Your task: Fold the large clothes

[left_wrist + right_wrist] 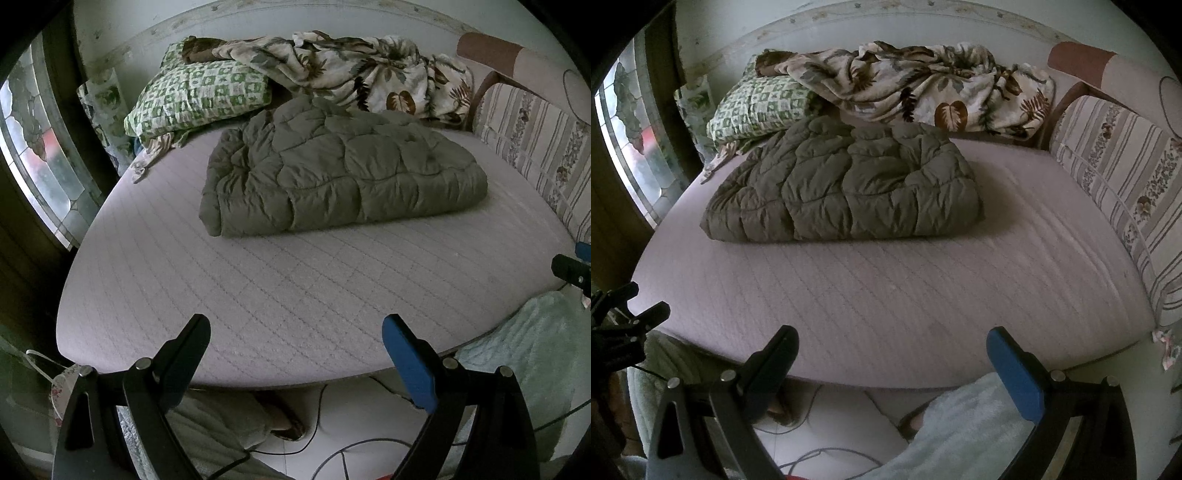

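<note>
A folded olive quilted comforter (343, 170) is seen lying on the pale mattress (295, 295), toward the mattress's far side, just in front of a green-checked pillow (195, 96) and a leaf-print blanket (369, 74) bunched at the mattress head. The left gripper (297, 332) is held over the near edge of the mattress with jaws spread wide and nothing between them. The right gripper (892, 343) is likewise held at that near edge, spread and empty, well apart from the comforter (846, 184).
</note>
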Demonstrator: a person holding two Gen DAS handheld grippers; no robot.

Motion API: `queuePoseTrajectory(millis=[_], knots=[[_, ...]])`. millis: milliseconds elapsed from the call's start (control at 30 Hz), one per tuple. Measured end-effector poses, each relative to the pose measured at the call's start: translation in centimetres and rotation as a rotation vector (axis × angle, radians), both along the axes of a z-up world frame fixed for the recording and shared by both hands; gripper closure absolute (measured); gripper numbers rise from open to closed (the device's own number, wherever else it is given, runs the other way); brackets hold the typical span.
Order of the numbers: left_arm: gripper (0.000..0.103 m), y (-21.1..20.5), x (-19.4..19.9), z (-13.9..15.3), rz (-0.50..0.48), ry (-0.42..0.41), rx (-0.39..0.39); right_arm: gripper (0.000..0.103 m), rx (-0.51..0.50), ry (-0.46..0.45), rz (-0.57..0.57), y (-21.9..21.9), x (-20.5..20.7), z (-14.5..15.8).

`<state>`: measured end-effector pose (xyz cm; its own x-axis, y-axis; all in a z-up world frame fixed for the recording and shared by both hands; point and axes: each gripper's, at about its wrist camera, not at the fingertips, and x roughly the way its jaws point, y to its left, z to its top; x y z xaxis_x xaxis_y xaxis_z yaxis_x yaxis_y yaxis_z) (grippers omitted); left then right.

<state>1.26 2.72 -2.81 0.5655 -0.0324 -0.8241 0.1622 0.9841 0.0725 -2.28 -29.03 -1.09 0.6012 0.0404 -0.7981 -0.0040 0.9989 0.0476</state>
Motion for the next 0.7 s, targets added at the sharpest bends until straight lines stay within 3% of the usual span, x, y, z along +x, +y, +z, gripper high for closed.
queuePoseTrajectory(millis=[700], knots=[[0.009,-0.2,0.9,0.2,-0.004,0.005,-0.007,0.000,0.000,0.009,-0.010,-0.1,1.2,-0.4]])
